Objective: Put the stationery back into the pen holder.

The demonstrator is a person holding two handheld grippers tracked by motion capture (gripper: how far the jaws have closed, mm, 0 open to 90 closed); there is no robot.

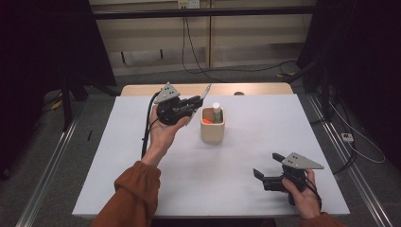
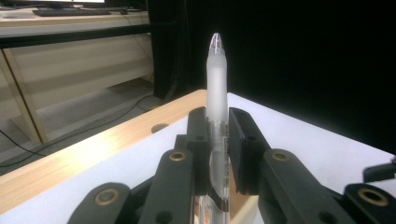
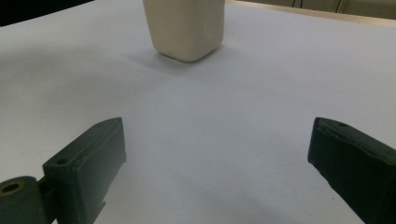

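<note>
My left gripper (image 1: 196, 101) is raised above the table just left of a cream holder cup (image 1: 212, 125), shut on a frosted clear pen (image 1: 206, 92) that slants up and to the right. In the left gripper view the pen (image 2: 216, 79) stands between the two black jaws, tip upward, my left gripper (image 2: 217, 126) clamped around its barrel. Inside the cup stand a white stick with a green label (image 1: 217, 112) and something orange (image 1: 206, 120). My right gripper (image 1: 267, 164) rests low at the table's front right, open. In the right gripper view the cup (image 3: 184, 28) lies ahead of my right gripper (image 3: 217, 140).
The white tabletop (image 1: 236, 156) ends at a wooden strip (image 1: 227, 88) along the far edge, with a small hole (image 2: 160, 127) in it. Beyond lie the floor, cables and pale cabinets. Dark curtains flank both sides.
</note>
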